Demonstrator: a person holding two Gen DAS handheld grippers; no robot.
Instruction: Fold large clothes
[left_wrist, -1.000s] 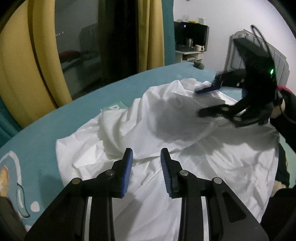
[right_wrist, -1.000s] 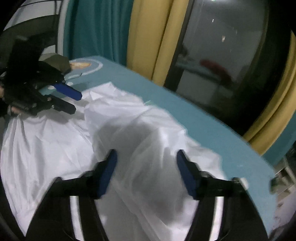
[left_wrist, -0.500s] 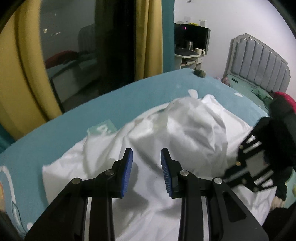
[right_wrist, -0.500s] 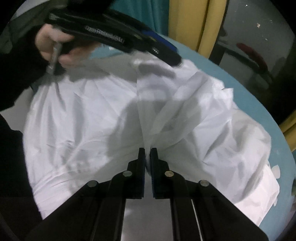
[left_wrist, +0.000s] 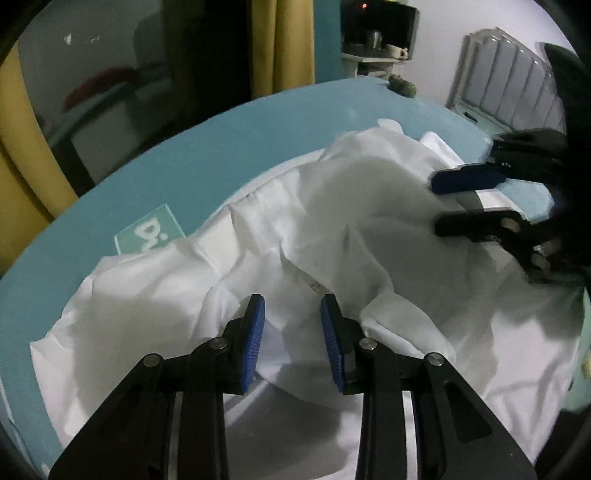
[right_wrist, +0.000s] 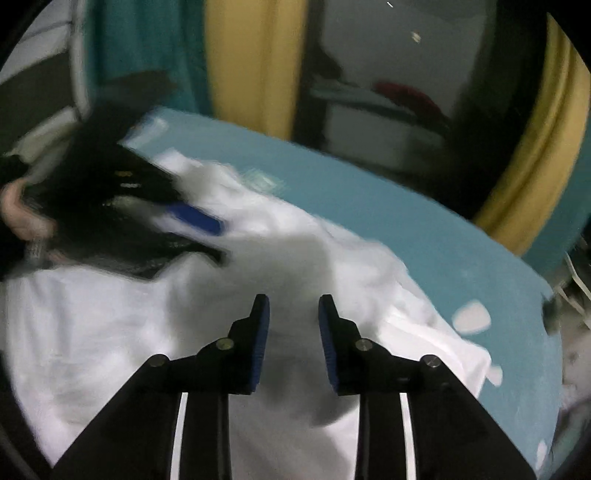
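A large white garment (left_wrist: 332, 221) lies crumpled on a teal bed (left_wrist: 207, 155); it also shows in the right wrist view (right_wrist: 295, 266). My left gripper (left_wrist: 291, 306) is open and empty, low over a bunched fold at the garment's near side. My right gripper (right_wrist: 293, 306) is open and empty above the cloth's middle. In the left wrist view the right gripper (left_wrist: 439, 201) hovers over the garment's right part, jaws apart. In the right wrist view the left gripper (right_wrist: 218, 240) appears blurred at the left, over the cloth.
Yellow curtains (left_wrist: 280, 44) and a dark window (left_wrist: 110, 74) stand beyond the bed's far edge. A grey padded headboard (left_wrist: 509, 77) and a small desk (left_wrist: 373, 59) are at the back right. A printed label (left_wrist: 151, 232) shows on the sheet beside the garment.
My right gripper has opened and let go of the cloth it pinched half a second ago, and has swung back over the garment. My left gripper stays open, now lower over the folds.
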